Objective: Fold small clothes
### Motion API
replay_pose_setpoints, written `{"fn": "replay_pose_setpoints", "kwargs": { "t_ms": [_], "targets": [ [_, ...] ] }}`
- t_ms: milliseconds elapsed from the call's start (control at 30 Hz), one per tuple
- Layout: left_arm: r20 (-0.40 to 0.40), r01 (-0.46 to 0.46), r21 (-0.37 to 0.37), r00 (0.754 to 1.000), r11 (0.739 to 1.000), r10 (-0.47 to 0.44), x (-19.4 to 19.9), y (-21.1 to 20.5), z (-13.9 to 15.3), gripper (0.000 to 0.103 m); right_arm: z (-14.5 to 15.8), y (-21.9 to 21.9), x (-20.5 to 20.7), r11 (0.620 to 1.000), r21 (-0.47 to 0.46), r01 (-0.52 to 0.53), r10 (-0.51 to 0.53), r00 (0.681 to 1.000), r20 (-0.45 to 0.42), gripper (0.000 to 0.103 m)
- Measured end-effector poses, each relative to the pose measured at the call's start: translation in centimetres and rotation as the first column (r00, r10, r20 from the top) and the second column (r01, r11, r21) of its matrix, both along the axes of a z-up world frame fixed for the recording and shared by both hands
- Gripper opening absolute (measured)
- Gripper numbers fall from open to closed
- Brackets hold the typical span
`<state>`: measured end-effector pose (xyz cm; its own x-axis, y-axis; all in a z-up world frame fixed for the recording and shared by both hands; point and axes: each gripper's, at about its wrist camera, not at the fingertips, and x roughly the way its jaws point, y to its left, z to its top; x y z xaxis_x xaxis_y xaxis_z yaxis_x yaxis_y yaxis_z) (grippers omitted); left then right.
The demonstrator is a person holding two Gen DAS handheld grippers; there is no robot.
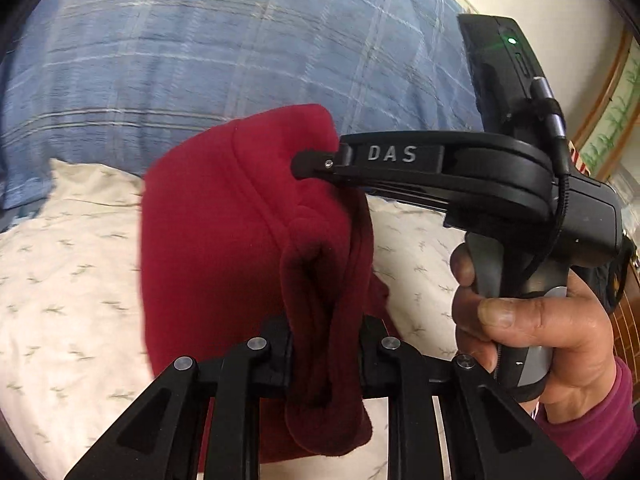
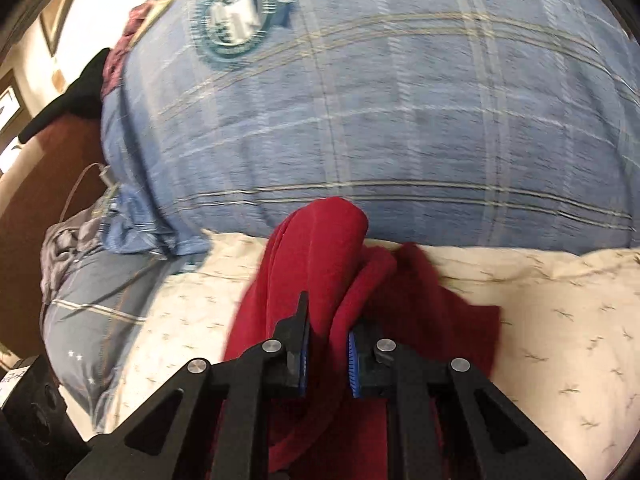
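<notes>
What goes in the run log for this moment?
left gripper: shut on red garment | right gripper: shut on red garment | garment: bunched, partly lifted off cream sheet | fold: not finished

Cream bedsheet point(image 2: 560, 300) bears blue plaid quilt point(image 2: 400, 100), red garment point(image 2: 432, 300)

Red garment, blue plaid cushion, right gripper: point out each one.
Red garment point(image 1: 224, 232): left wrist view, on its broad flat front.
Blue plaid cushion point(image 2: 400, 120): right wrist view, on the middle of its cover.
Right gripper point(image 1: 308, 164): left wrist view, at its fingertips, where they pinch the garment's upper edge.
</notes>
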<state>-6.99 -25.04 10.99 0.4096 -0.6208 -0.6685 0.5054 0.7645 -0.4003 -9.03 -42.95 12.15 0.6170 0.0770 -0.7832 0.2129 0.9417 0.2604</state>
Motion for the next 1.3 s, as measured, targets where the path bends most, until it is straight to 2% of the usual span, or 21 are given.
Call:
{"fn": "replay_pose_setpoints", "kwargs": {
  "t_ms": [133, 200, 267, 333, 367, 433, 500, 567, 633, 733, 833, 900, 967, 1000, 1033, 1067, 1200, 1267, 1300],
  "targets": [
    [-0.035, 0.014, 0.021, 0.999, 1.0, -0.013, 0.5, -2.5, -2.1, 0.019, -2.5, -2.3, -0.5, 0.999, 0.007, 0.042, -0.041, 0.998, -0.041, 0.014],
    [-0.053, 0.026, 0.02, 0.998, 0.999, -0.025, 0.6, -3.5, -3.1, 0.024, -4.2, -3.0, -0.4, 0.998, 0.007, 0.068, -0.067, 0.995, -0.069, 0.014],
    [-0.082, 0.046, -0.008, 0.996, 0.999, -0.047, 0.8, -4.1, -3.9, 0.044, -5.8, -3.7, -0.3, 0.996, 0.019, 0.09, -0.088, 0.992, -0.09, 0.014],
    [-0.091, 0.061, -0.028, 0.994, 0.998, -0.064, 0.5, -4.0, -3.8, 0.049, -6.4, -4.0, -0.5, 0.994, 0.04, 0.1, -0.097, 0.992, -0.082, 0.017],
    [-0.093, 0.077, -0.025, 0.993, 0.997, -0.079, 0.3, -3.7, -3.6, 0.055, -6.2, -4.0, -0.7, 0.994, 0.041, 0.102, -0.099, 0.992, -0.072, 0.021],
    [-0.111, 0.125, -0.025, 0.986, 0.992, -0.127, -0.3, -2.6, -2.9, 0.064, -5.4, -4.0, -1.4, 0.993, 0.05, 0.108, -0.104, 0.992, -0.068, 0.033],
    [-0.091, 0.13, -0.002, 0.987, 0.991, -0.13, -0.6, -0.5, -2.1, 0.065, -4.1, -3.9, -2.7, 0.993, 0.064, 0.102, -0.098, 0.993, -0.065, 0.039],
    [-0.035, 0.11, 0.043, 0.994, 0.993, -0.108, -1.9, 2.0, -1.3, 0.07, -2.7, -3.3, -4.4, 0.994, 0.079, 0.079, -0.077, 0.997, -0.031, 0.049],
    [0.024, 0.068, 0.098, 0.997, 0.993, -0.071, -2.7, 4.4, -1.0, 0.071, -2.0, -2.7, -5.8, 0.992, 0.113, 0.061, -0.06, 0.998, -0.01, 0.064],
    [0.066, 0.0, 0.165, 0.998, 0.986, -0.011, -3.8, 6.8, -1.4, 0.071, -2.2, -1.1, -7.1, 0.983, 0.176, 0.043, -0.041, 0.999, -0.015, 0.065],
    [0.01, -0.036, 0.149, 0.999, 0.988, 0.035, -4.3, 8.3, -2.6, 0.071, -2.7, 0.5, -7.8, 0.979, 0.198, 0.042, -0.039, 0.999, -0.02, 0.065],
    [0.004, -0.04, 0.131, 0.999, 0.991, 0.039, -4.1, 8.5, -2.9, 0.071, -3.4, 1.3, -7.5, 0.978, 0.201, 0.046, -0.042, 0.999, -0.024, 0.065],
    [0.039, -0.052, 0.144, 0.998, 0.988, 0.047, -3.8, 8.2, -3.2, 0.071, -4.4, 2.1, -6.9, 0.988, 0.151, 0.045, -0.036, 0.997, -0.064, 0.058],
    [0.053, -0.058, 0.156, 0.997, 0.986, 0.05, -3.6, 8.1, -3.4, 0.071, -4.6, 2.5, -6.7, 0.993, 0.108, 0.042, -0.033, 0.996, -0.081, 0.031],
    [0.058, -0.059, 0.166, 0.997, 0.984, 0.05, -3.5, 7.9, -3.6, 0.071, -4.8, 2.8, -6.7, 0.998, 0.051, 0.041, -0.036, 0.995, -0.092, 0.015],
    [0.057, -0.057, 0.169, 0.997, 0.984, 0.048, -3.4, 7.9, -3.9, 0.071, -4.7, 3.0, -6.8, 0.999, 0.003, 0.042, -0.041, 0.995, -0.086, 0.015],
    [0.059, -0.079, 0.17, 0.996, 0.982, 0.07, -3.0, 8.3, -4.3, 0.071, -3.5, 2.8, -9.2, 0.997, -0.028, 0.073, -0.073, 0.997, -0.005, 0.012],
    [0.057, -0.085, 0.17, 0.995, 0.982, 0.076, -2.8, 8.3, -4.4, 0.071, -4.3, 2.5, -10.1, 0.995, -0.045, 0.088, -0.088, 0.996, -0.014, 0.012],
    [0.056, -0.088, 0.17, 0.995, 0.982, 0.079, -2.6, 8.0, -4.5, 0.071, -5.6, 2.3, -10.1, 0.995, -0.04, 0.088, -0.09, 0.995, -0.047, 0.012]
  ]
}}
